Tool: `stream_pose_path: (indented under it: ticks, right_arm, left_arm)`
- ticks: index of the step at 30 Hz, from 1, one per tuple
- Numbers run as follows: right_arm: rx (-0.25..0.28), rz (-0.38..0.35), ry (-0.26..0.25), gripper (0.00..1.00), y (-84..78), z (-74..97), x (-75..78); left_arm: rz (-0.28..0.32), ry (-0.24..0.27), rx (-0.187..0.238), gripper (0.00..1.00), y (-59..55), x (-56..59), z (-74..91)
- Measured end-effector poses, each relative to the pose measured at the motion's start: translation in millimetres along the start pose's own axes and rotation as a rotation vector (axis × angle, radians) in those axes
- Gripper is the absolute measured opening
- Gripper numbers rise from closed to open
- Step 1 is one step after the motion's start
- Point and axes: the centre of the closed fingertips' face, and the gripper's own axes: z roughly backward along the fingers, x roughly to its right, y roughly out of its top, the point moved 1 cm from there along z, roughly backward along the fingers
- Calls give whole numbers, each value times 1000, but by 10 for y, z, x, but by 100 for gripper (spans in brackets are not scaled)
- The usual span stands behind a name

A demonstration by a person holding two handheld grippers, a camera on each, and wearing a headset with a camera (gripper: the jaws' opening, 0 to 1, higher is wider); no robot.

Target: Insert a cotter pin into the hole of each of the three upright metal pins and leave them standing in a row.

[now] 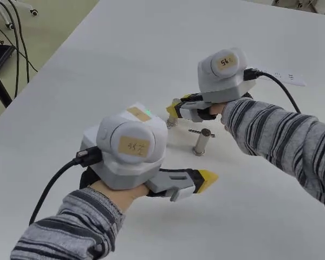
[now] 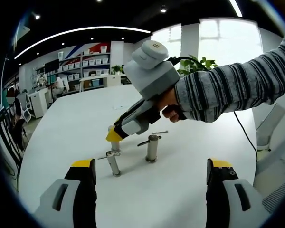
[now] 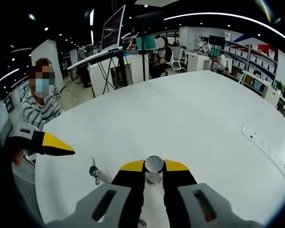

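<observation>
Looking down at the white table [image 1: 97, 65], we find the right gripper [image 3: 154, 168] pinching the held pin [image 3: 154, 164], an upright metal pin whose round top sits between the two yellow jaw tips in the right gripper view. In the left gripper view that gripper reaches in from the right with its tips on this pin, which stands on the table at the back of the group. We cannot tell whether anything passes through its hole. To the right of it in that view stands the middle pin [image 2: 152, 148], upright, with a cotter pin [image 2: 143, 141] through its top. Nearer the camera and to the left stands the near pin [image 2: 114, 164], also upright, with a second cotter pin [image 2: 103, 157] crosswise through it. A loose cotter pin [image 2: 159, 132] lies flat on the table just beyond the middle pin. Our left gripper [image 2: 152, 165] is held short of the three pins, its jaws spread wide and gripping nothing. In the head view it sits at the lower left, apart from the right gripper, and striped sleeves [image 1: 281, 141] cover both arms.
</observation>
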Motion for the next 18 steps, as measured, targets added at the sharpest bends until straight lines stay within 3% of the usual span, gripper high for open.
stream_pose_path:
  ticks: [9,18]
  right_arm:
    - [-25,-33,-70,9,-203,340,216]
    - [-49,-46,-106,9,-462,668,288]
  left_arm:
    - [5,4,5,99,27,2,20]
    - [-5,-9,18,99,68,31,41]
